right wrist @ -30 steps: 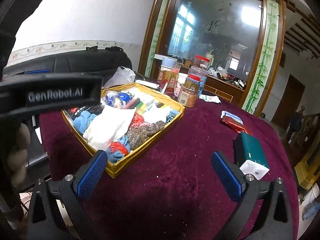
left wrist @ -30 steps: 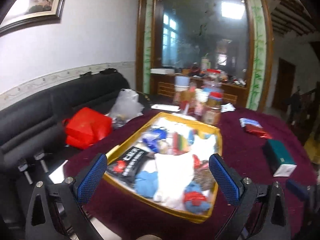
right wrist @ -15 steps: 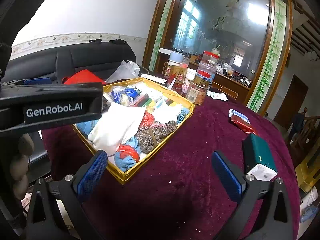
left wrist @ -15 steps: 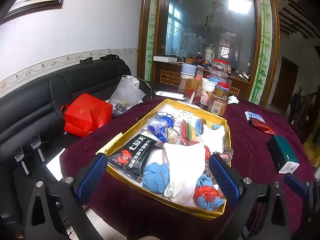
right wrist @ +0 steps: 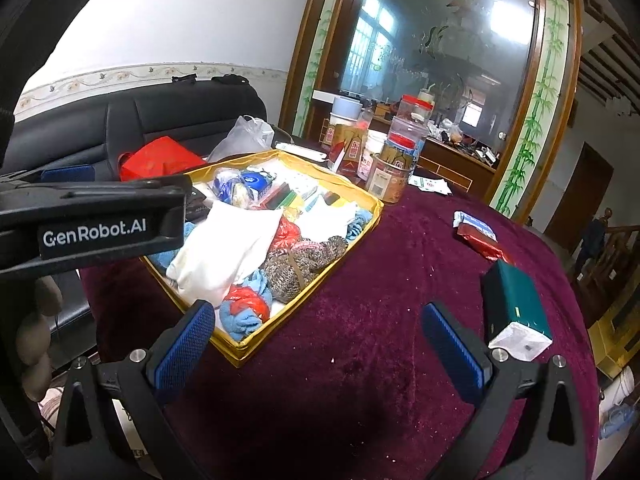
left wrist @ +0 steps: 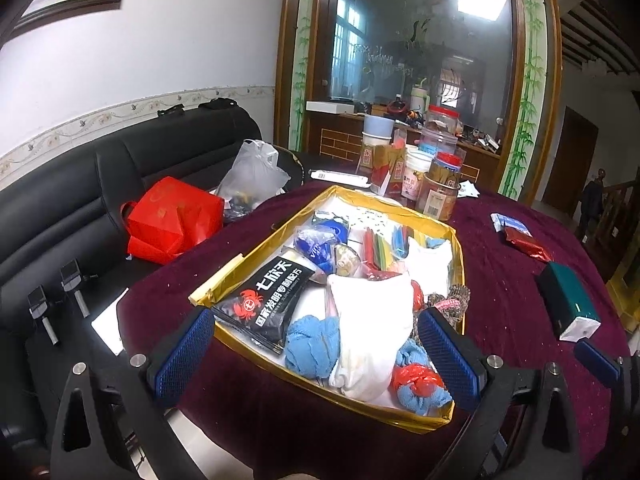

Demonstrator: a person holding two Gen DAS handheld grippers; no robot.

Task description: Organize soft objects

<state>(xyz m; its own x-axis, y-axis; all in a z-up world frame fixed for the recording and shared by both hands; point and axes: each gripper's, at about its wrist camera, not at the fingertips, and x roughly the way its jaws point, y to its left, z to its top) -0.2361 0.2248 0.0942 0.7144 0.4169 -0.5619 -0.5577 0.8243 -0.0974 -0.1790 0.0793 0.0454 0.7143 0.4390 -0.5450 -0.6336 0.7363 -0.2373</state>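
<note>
Plush maroon tablecloth [right wrist: 380, 280] — glossy gold tray [left wrist: 459, 264], black leather sofa [left wrist: 80, 200].

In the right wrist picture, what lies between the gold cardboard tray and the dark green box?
Only bare maroon velvet tablecloth lies between the gold cardboard tray and the dark green box, as the right wrist view shows.

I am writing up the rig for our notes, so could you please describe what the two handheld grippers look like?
Both look alike. The left gripper and the right gripper each have two black plastic fingers with triangular cut-outs and silver screws, tipped with blue, cross-hatched pads. In the right wrist view, the left gripper's black body carries white "GenRobot.AI" lettering. No cables or sleeves show.
</note>
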